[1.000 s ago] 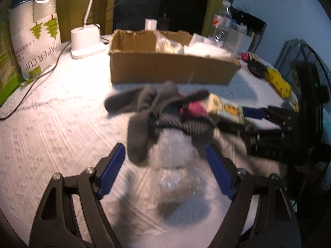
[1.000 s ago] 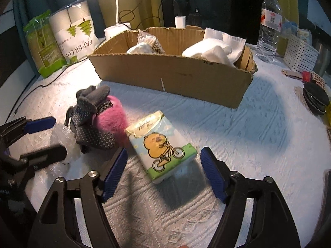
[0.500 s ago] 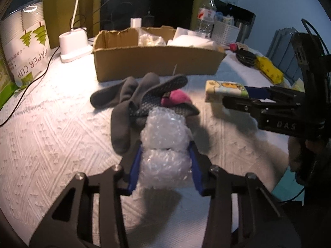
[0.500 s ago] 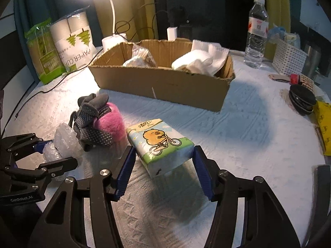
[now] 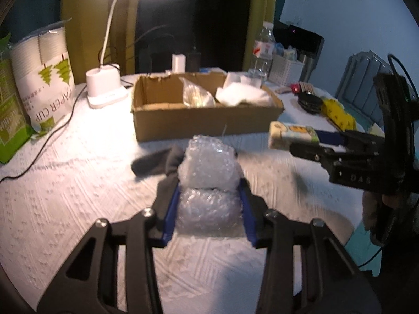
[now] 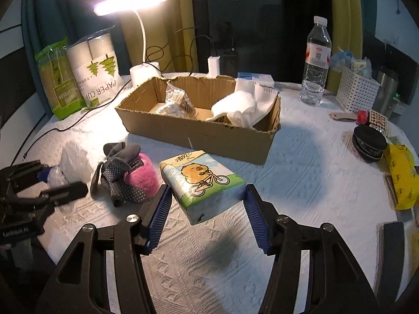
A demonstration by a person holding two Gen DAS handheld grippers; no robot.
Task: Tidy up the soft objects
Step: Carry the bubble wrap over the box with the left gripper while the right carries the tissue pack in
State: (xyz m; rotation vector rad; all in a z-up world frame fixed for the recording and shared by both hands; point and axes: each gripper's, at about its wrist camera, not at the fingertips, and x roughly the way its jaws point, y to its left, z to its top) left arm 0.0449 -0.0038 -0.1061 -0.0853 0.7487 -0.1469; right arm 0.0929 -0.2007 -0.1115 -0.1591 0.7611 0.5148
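Through the left wrist camera, our left gripper (image 5: 208,206) is closed on the bubble wrap bundle (image 5: 209,183), its blue pads pressed against the lower lobe while the upper lobe bulges past the tips. The bundle's long axis runs forward along the fingers, straight toward the cardboard box (image 5: 207,120), which sits beyond it toward the far edge of the worktop (image 5: 65,183) with its long side across our line. A grey sock (image 5: 159,161) lies on the cloth under and left of the bundle. On the right of this view our right gripper (image 5: 318,144) carries the tissue pack (image 5: 293,136), which looks nearer the box's right end than our bundle is. Through the right wrist camera, the right gripper (image 6: 208,209) is narrowed onto the tissue pack (image 6: 203,183), gripping its near end, and a shadow below suggests it is lifted off the cloth. The box (image 6: 199,125) lies ahead and slightly left, already holding white soft items. A pink fuzzy ball (image 6: 141,172) wrapped in dotted grey socks (image 6: 120,175) remains on the worktop between the two grippers, with the left gripper (image 6: 56,183) at the left edge.
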